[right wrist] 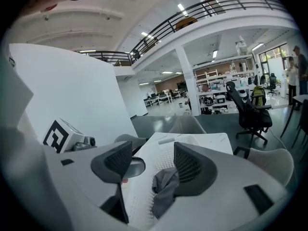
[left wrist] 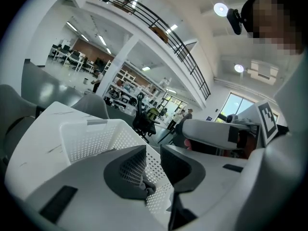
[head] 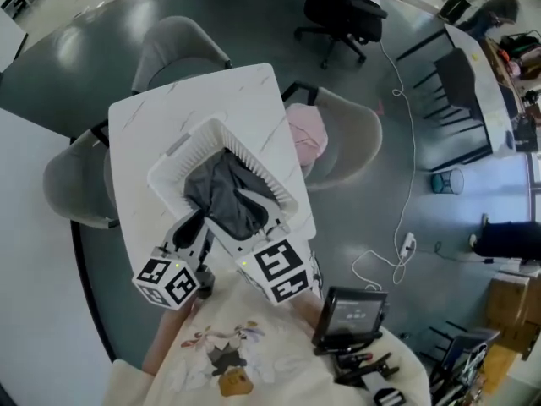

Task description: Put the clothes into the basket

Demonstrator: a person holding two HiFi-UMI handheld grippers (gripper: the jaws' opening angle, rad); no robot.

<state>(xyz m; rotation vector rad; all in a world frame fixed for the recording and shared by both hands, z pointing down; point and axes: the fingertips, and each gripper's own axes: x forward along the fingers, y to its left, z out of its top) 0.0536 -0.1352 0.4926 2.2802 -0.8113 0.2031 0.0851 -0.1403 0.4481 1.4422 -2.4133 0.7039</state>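
While poised at the near rim of the white basket (head: 169, 172), pictured from above with the left gripper (head: 196, 225) and the right gripper (head: 264, 218) flanking a grey garment (head: 228, 193). Finds that garment heaped inside the basket on the white table (head: 144, 134), its near end riding up at the rim by the jaws.

Shows the right gripper's jaws standing wide apart, grey cloth hanging beside one pad but not pressed between the two. Shows the left gripper's jaws drawn nearly together, with a small wad of the same cloth low between them and, by the look of it, nipped. Leaves a pink garment (head: 306, 134) lying on the chair (head: 355, 142) just beside the table, not yet in the basket.

Risks dragging the grey garment back over the rim if the left gripper lifts away with that wad pinched. Could also tip or slide the light basket, given a snag of cloth or jaw on the perforated wall. Calls for parting the left jaws fully before drawing back. Carries a further hazard in the reach for the pink piece: basket hard by the table's right-hand edge, chair just beyond, easy to knock with a passing gripper.
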